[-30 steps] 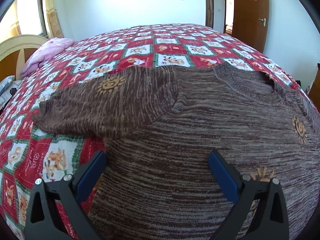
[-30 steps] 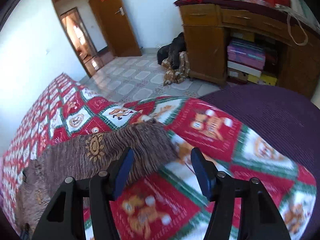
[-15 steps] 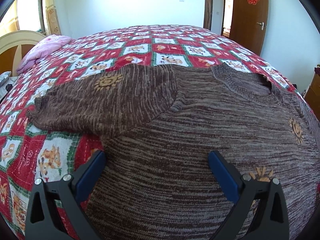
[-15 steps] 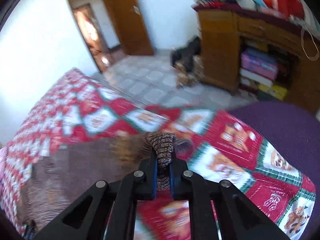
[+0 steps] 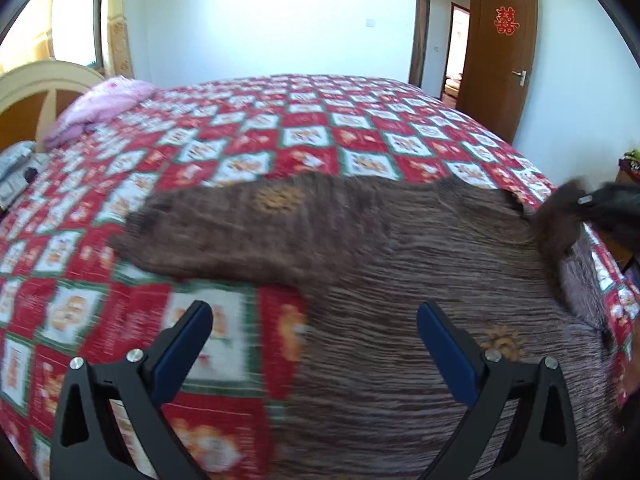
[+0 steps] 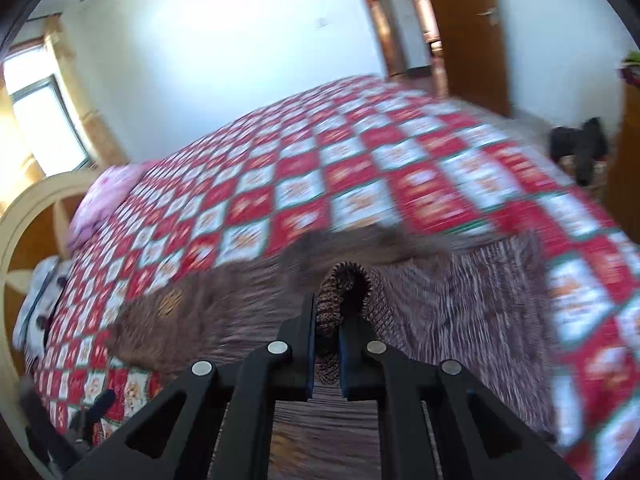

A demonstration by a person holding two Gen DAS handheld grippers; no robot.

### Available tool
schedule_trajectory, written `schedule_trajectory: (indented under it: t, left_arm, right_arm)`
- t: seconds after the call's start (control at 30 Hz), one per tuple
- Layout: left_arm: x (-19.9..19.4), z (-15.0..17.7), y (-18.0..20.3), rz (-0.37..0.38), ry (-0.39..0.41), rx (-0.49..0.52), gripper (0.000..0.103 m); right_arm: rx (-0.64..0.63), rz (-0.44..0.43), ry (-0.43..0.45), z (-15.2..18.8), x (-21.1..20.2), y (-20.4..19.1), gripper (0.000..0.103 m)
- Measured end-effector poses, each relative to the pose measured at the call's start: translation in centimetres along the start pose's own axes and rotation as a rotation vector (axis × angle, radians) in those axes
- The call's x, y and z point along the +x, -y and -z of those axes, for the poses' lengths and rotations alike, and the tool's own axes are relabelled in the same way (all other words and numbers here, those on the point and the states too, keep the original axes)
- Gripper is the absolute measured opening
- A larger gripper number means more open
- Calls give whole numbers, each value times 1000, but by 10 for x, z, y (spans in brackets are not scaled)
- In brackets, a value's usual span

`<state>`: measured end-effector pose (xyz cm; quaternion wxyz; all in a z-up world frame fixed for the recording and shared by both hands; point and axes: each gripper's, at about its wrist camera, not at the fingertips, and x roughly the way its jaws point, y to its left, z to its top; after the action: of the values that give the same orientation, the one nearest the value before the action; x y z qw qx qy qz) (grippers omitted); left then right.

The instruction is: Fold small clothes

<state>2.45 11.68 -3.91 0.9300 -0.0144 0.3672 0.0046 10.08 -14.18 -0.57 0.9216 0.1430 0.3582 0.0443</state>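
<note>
A brown knitted sweater (image 5: 380,248) lies spread on the red patterned bedspread (image 5: 320,136), one sleeve (image 5: 200,228) stretched out to the left. My left gripper (image 5: 314,312) hovers open over the sweater's lower left edge, nothing between its fingers. My right gripper (image 6: 325,320) pinches the other sleeve's ribbed cuff (image 6: 344,280) and holds it lifted over the sweater's body (image 6: 240,320). Its jaws are opening slightly, with the cuff still pressed between the pads. In the left wrist view that right gripper (image 5: 600,204) shows blurred at the far right with the sleeve trailing from it.
A pink pillow (image 5: 104,96) and a cream headboard (image 5: 36,80) are at the bed's far left. A brown door (image 5: 504,60) stands open beyond the bed. Dark clothes (image 6: 580,148) lie on the floor past the bed's right edge.
My right gripper shut on the sleeve cuff and swept it fast from the bed's edge in over the sweater. My left gripper, still open, drew back and up.
</note>
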Motion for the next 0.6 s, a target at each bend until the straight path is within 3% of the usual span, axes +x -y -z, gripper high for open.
schedule_trajectory:
  t: [0.1,0.23,0.33,0.5,0.6]
  left_arm:
    - [-1,2,-10,-36,19,31,103]
    - [9,4,-21,-43,13,4,103]
    - [20,5,-23,-37,-4,-29,103]
    - [26,14,-6,-29,-18,11,103]
    - [34,19,4,-48,-29,49,103]
  right_arm:
    - [-39,-49,-25,21,26,-18,16]
    - [90,-124,36,28,9,11,25]
    - [155,-3,107,22,-13,50,27]
    - [143,230,77,11,-19,112,27]
    - [162,309,68,-1,-20,148,27]
